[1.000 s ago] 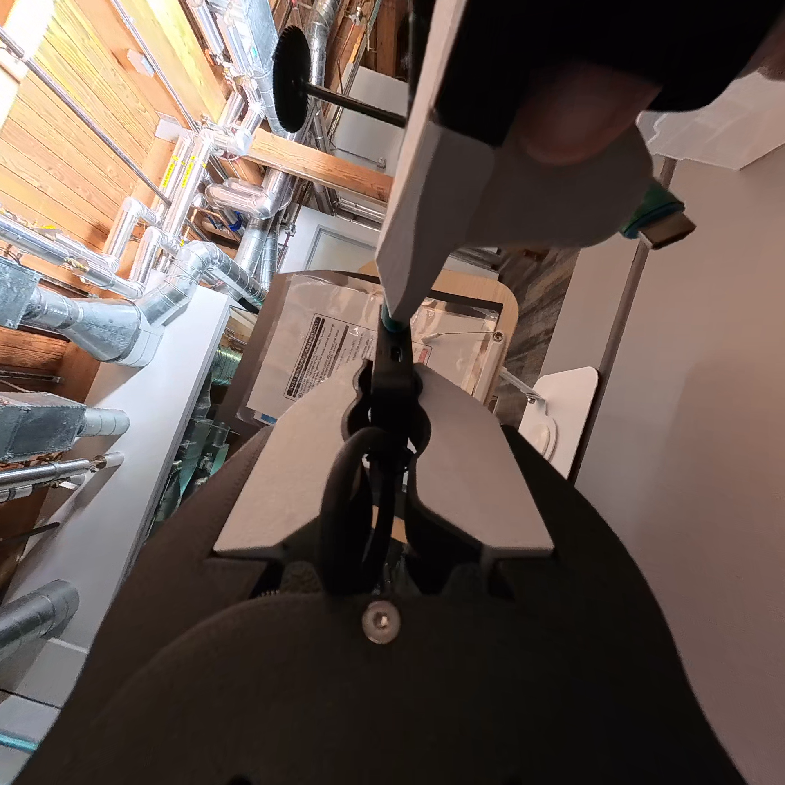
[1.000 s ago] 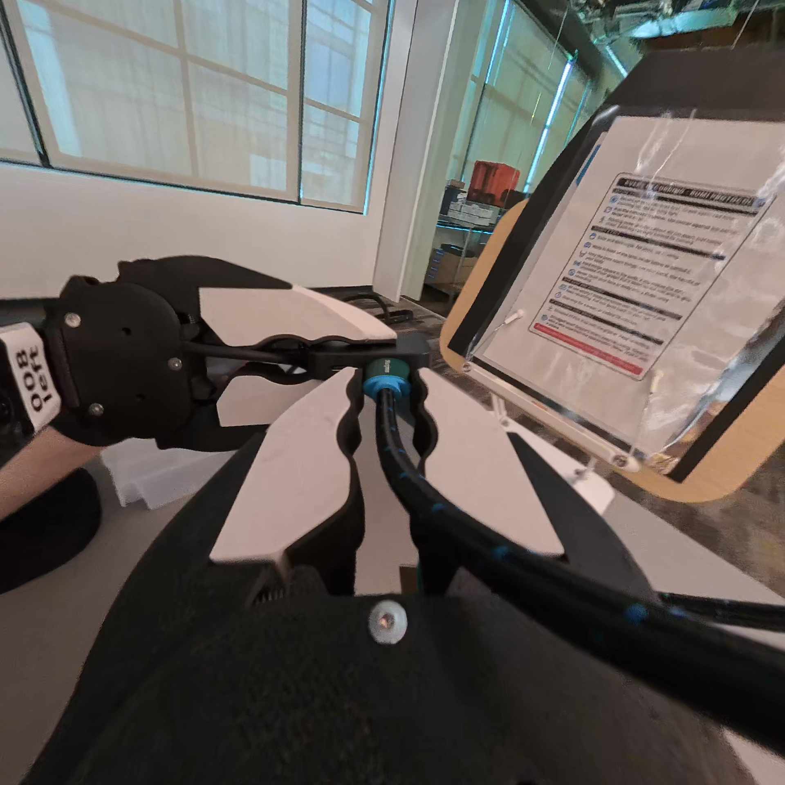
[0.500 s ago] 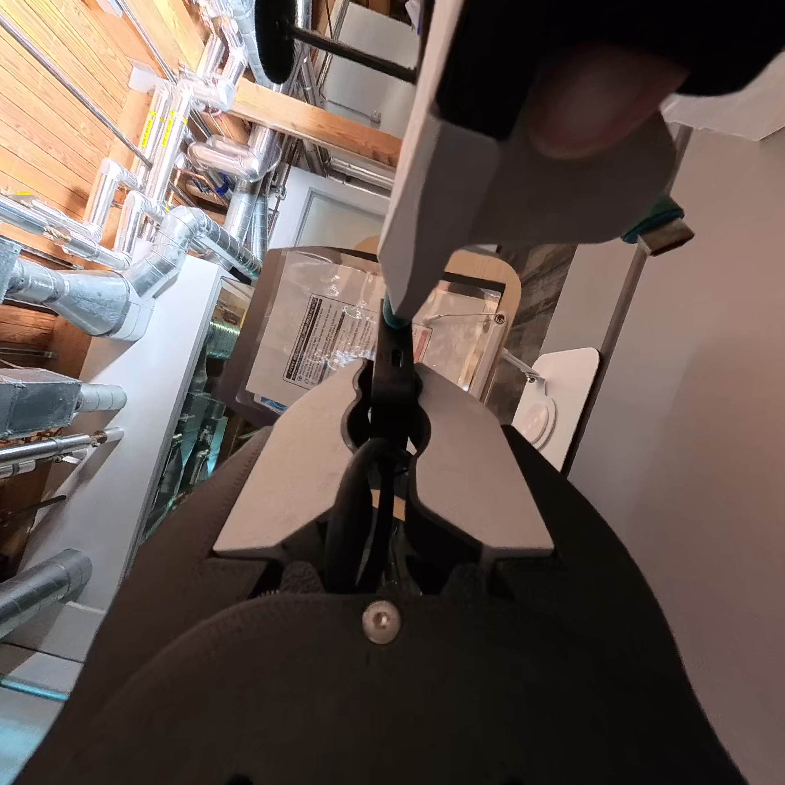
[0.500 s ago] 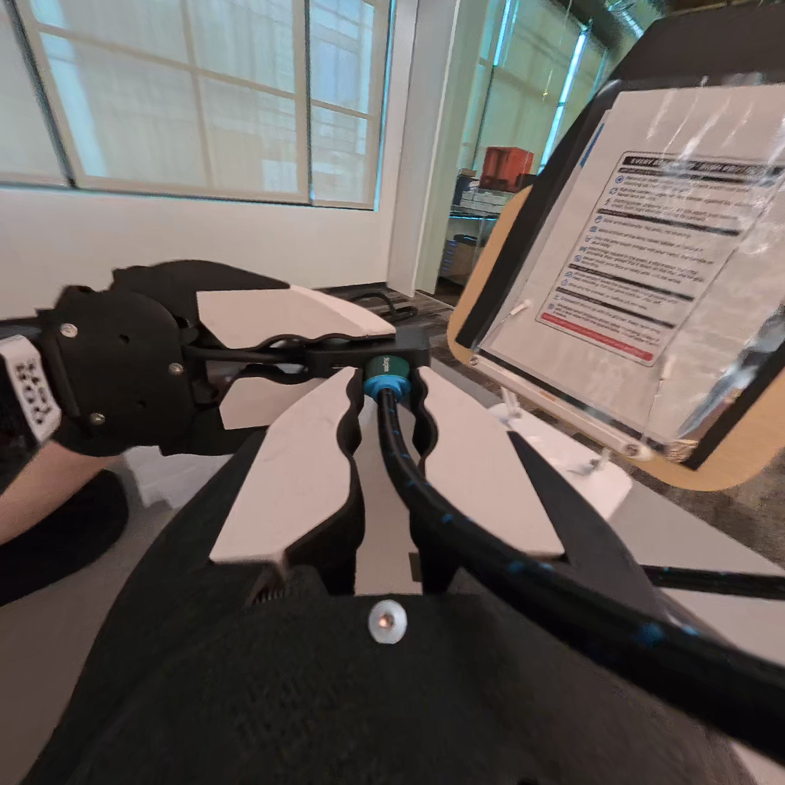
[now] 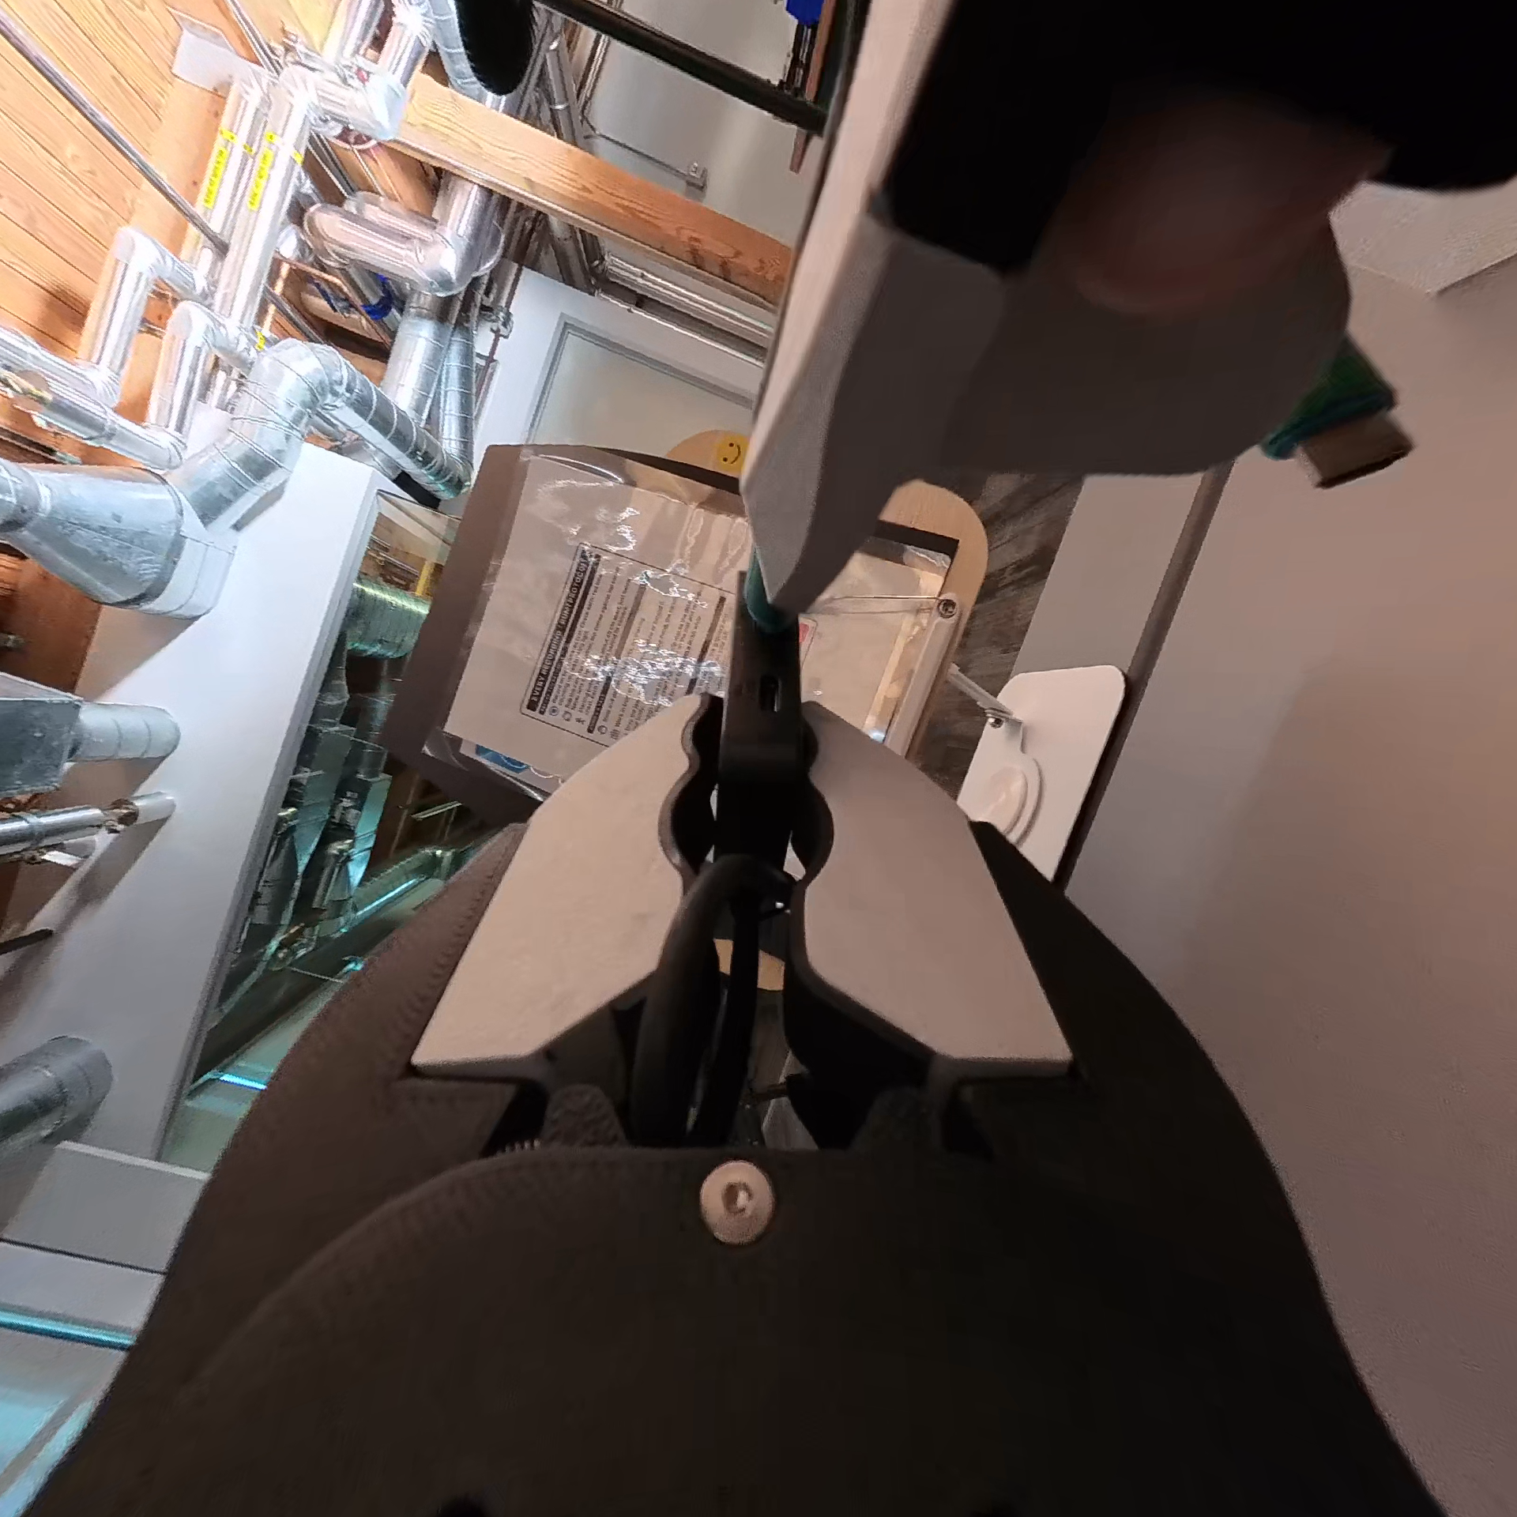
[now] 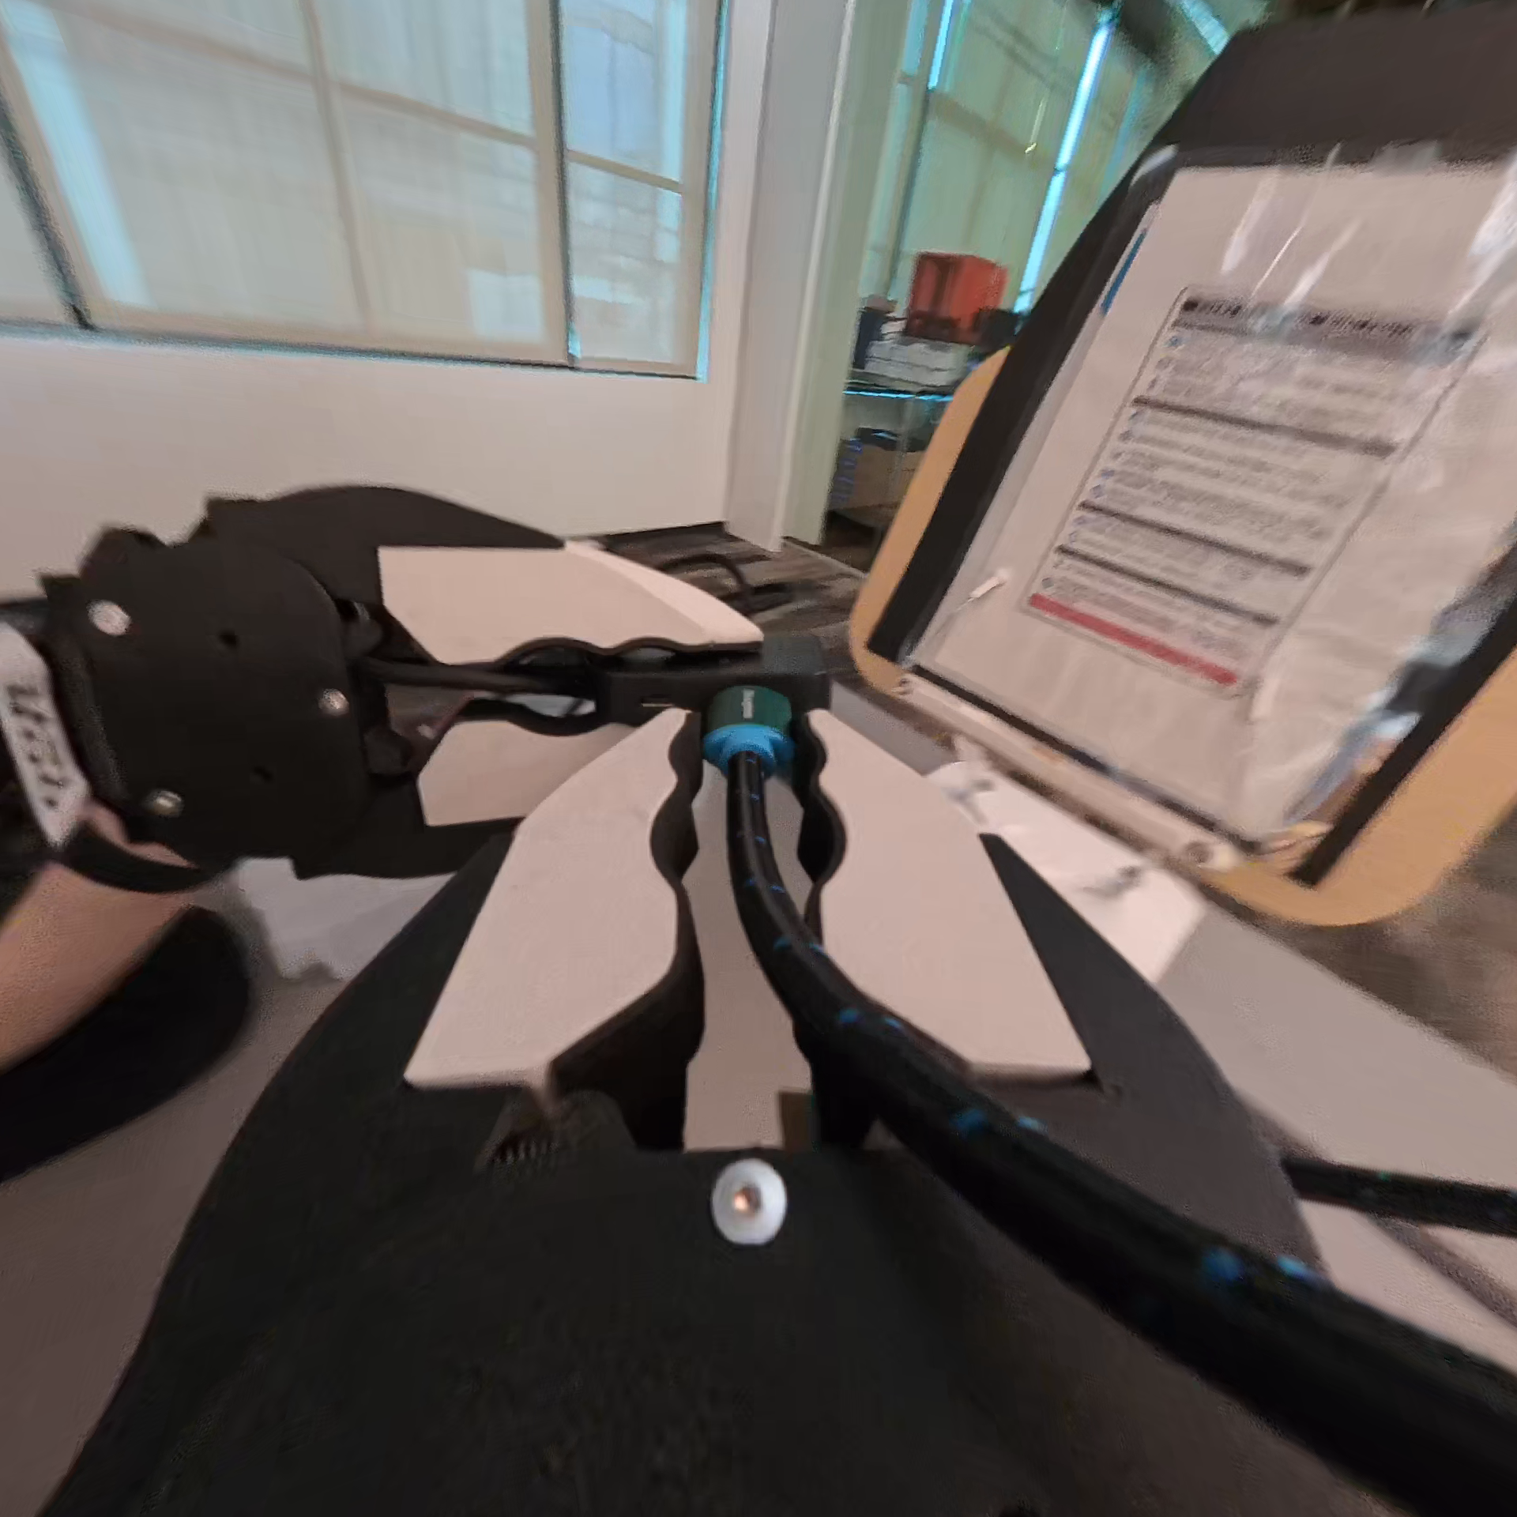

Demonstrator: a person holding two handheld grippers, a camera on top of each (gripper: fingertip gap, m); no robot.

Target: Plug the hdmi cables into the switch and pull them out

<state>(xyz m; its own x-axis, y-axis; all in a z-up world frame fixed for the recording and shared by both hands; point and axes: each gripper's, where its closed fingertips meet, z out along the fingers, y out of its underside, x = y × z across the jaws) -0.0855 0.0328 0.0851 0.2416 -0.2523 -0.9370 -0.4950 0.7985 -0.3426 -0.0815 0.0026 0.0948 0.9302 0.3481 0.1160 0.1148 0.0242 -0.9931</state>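
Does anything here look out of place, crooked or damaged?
Nothing is damaged. One loose item: a second HDMI plug shows beyond the right claw, metal tip bare, in no port. The green plug sits straight in the switch.

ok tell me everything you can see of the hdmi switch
The hdmi switch is a small, flat black box of matte plastic, held roughly level above the table and clamped between the pale fingers of the left gripper. Its own thin black cables run back between those fingers. A green and blue hdmi plug sits against its near side, flanked by the right gripper; how deep it is seated cannot be told.
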